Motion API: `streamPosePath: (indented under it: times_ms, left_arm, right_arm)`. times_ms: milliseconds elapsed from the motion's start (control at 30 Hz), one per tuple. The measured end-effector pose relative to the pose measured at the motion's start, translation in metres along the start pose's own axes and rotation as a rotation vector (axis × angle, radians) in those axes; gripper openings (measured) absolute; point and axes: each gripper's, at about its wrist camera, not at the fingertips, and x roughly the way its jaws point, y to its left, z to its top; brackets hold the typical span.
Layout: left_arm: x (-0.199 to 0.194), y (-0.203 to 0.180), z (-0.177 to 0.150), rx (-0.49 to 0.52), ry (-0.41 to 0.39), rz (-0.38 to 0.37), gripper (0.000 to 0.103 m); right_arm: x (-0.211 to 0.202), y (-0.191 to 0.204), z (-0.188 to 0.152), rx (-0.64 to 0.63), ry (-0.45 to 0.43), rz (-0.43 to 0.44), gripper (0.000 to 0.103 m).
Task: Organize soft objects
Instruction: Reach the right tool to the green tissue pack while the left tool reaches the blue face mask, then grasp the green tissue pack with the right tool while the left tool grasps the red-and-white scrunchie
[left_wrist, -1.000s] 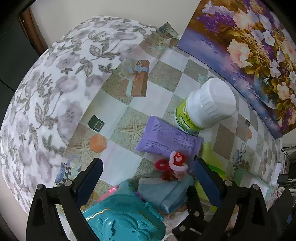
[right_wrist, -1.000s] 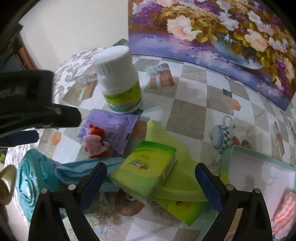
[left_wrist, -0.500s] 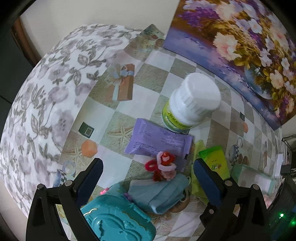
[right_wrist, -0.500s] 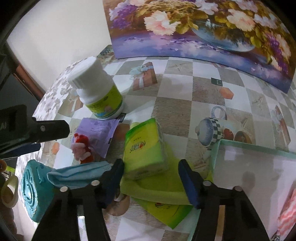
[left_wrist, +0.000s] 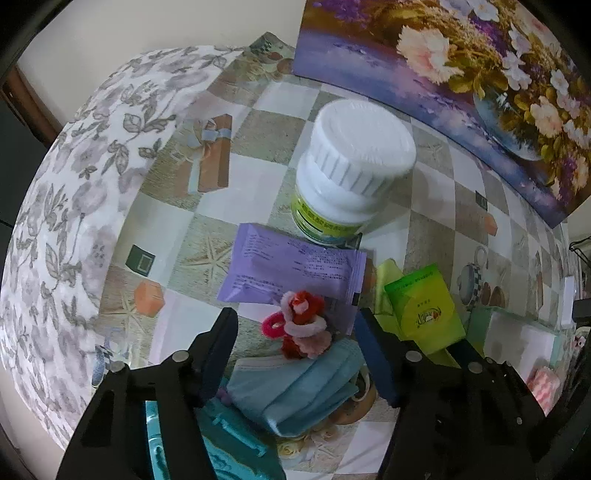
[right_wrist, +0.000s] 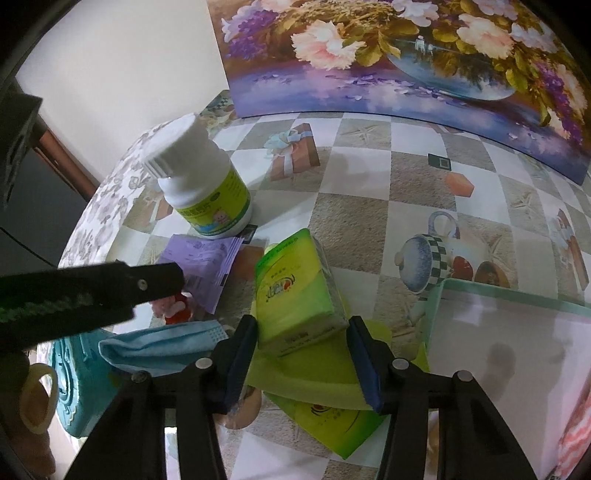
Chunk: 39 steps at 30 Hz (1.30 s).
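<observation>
A blue face mask (left_wrist: 295, 387) lies crumpled on the table with a red and pink pipe-cleaner toy (left_wrist: 301, 325) at its far edge. My left gripper (left_wrist: 295, 321) points down over both; its jaws are closing, with the toy and mask between the pads, which do not clearly press on them. A green tissue pack (right_wrist: 295, 291) stands tipped up on a yellow-green cloth (right_wrist: 314, 373). My right gripper (right_wrist: 302, 326) is closing on the pack, and both pads touch its sides. The same pack (left_wrist: 424, 306) shows right of the left gripper.
A white bottle (left_wrist: 351, 166) stands behind a purple packet (left_wrist: 291, 273). A teal plastic case (left_wrist: 221, 443) lies under the left gripper. A mint-rimmed tray (right_wrist: 517, 295) at the right holds a pink striped item (right_wrist: 576, 435). A flower painting (right_wrist: 406, 55) backs the table.
The right jaws closed in on the tissue pack, which tipped up from lying flat. The left gripper shifted over the mask and toy and its jaws narrowed.
</observation>
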Motion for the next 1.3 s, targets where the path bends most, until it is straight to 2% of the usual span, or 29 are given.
streamPosePath:
  times_ms: [67,267,333,733,1100,1300]
  left_arm:
    - [0.003,-0.001,-0.001,0.005,0.006,0.003,0.053]
    - [0.010,-0.005,-0.002,0.018,0.014,0.023,0.031]
    - [0.010,-0.004,-0.001,0.010,0.014,0.008,0.025]
    - [0.008,-0.001,0.002,-0.013,0.001,-0.007,0.021]
    - [-0.015,0.003,0.001,-0.029,-0.042,-0.035,0.021]
    - [-0.018,0.004,0.003,-0.031,-0.054,-0.037,0.021]
  right_arm:
    - [0.000,0.000,0.000,-0.001,-0.001,0.002,0.054]
    - [0.000,-0.001,0.000,-0.001,-0.003,0.008,0.054]
    - [-0.001,-0.001,0.000,0.000,-0.003,0.013,0.052]
    - [-0.001,-0.001,0.000,0.002,-0.005,0.027,0.050]
    - [-0.010,-0.006,0.004,0.023,-0.016,0.057,0.048]
    - [-0.017,-0.009,0.006,0.031,-0.027,0.074,0.044]
